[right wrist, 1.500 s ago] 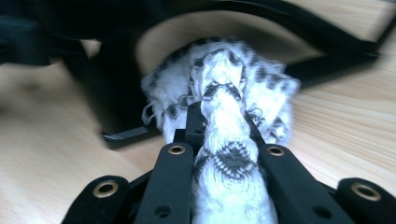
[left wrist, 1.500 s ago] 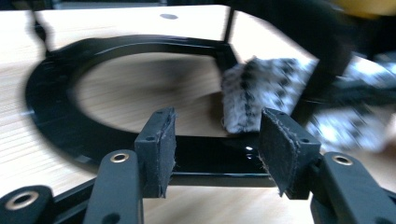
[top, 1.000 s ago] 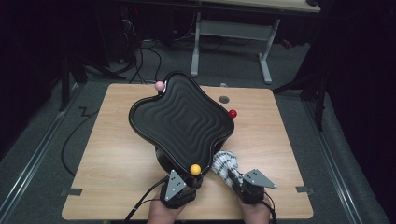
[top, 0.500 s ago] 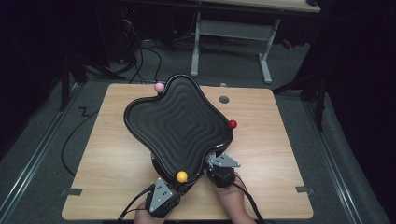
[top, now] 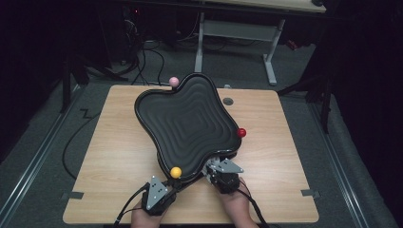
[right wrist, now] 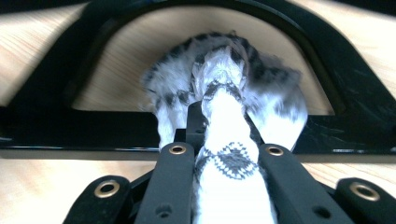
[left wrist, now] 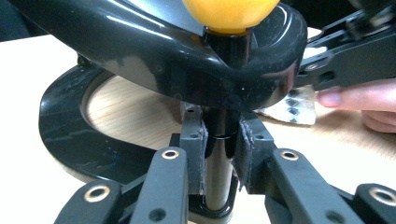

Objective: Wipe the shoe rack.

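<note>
Underneath, the left gripper (left wrist: 219,154) clamps a glossy black post (left wrist: 219,177); the right gripper (right wrist: 223,140) pinches patterned knit cloth (right wrist: 224,93).

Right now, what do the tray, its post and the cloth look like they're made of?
Tray: glossy black, probably plastic; highlights on the rim. Post: glossy black too, plastic or lacquered, unclear. Cloth: white knit with a dark pattern, soft and bunched.

A lab: bare wooden table (top: 119,156), floor cables (top: 142,61), dark surroundings.
</note>
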A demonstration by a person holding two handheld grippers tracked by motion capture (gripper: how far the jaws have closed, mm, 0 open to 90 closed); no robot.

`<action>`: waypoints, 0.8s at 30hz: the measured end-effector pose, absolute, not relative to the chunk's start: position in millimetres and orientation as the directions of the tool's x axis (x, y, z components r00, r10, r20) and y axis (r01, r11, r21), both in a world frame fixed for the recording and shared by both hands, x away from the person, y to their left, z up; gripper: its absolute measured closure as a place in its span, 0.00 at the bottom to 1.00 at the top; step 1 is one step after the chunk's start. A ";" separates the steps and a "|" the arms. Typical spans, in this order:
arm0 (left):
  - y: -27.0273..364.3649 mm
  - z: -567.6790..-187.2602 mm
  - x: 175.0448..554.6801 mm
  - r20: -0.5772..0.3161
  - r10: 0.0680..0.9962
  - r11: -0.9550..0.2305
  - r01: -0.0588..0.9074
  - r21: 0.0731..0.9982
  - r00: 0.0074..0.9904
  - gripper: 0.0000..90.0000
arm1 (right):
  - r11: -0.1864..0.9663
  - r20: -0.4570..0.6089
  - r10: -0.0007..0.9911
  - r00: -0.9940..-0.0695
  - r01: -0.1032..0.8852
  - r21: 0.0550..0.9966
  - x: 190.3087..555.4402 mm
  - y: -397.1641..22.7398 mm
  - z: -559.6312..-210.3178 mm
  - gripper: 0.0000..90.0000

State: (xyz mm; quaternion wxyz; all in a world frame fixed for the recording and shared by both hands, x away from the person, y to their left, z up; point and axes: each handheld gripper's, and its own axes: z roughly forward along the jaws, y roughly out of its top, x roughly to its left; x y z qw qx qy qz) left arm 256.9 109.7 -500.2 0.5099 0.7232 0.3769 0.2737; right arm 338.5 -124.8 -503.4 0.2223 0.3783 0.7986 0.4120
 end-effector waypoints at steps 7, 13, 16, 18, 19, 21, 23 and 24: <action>100.8 -501.4 261.1 0.005 0.808 -0.193 0.257 0.947 0.589 0.83 | 0.344 0.035 0.701 -0.712 0.380 0.859 305.0 -124.3 -494.2 0.90; 100.1 -501.3 260.8 -0.006 0.814 -0.182 0.265 0.947 0.581 0.83 | 0.419 -0.010 0.660 -0.751 0.358 0.834 295.7 -104.0 -508.4 0.90; 100.3 -502.0 260.6 -0.008 0.813 -0.178 0.262 0.948 0.582 0.83 | 0.434 -0.027 0.676 -0.737 0.367 0.823 301.3 -103.8 -510.1 0.90; 100.8 -502.4 260.1 0.000 0.813 -0.184 0.257 0.949 0.583 0.83 | 0.446 -0.046 0.691 -0.721 0.376 0.812 305.9 -105.9 -510.5 0.90; 101.3 -502.6 259.8 0.002 0.813 -0.185 0.254 0.949 0.583 0.83 | 0.448 -0.053 0.698 -0.714 0.378 0.810 308.8 -108.3 -510.4 0.90; 103.5 -503.0 258.8 0.007 0.813 -0.187 0.250 0.950 0.582 0.83 | 0.450 -0.074 0.718 -0.692 0.381 0.807 314.9 -113.8 -510.2 0.89; 106.6 -502.8 257.4 0.009 0.817 -0.187 0.251 0.950 0.577 0.83 | 0.439 -0.078 0.743 -0.665 0.396 0.806 321.7 -121.3 -509.9 0.89; 108.5 -502.7 256.6 0.010 0.819 -0.188 0.252 0.949 0.573 0.83 | 0.435 -0.083 0.754 -0.652 0.400 0.807 325.0 -125.3 -509.7 0.89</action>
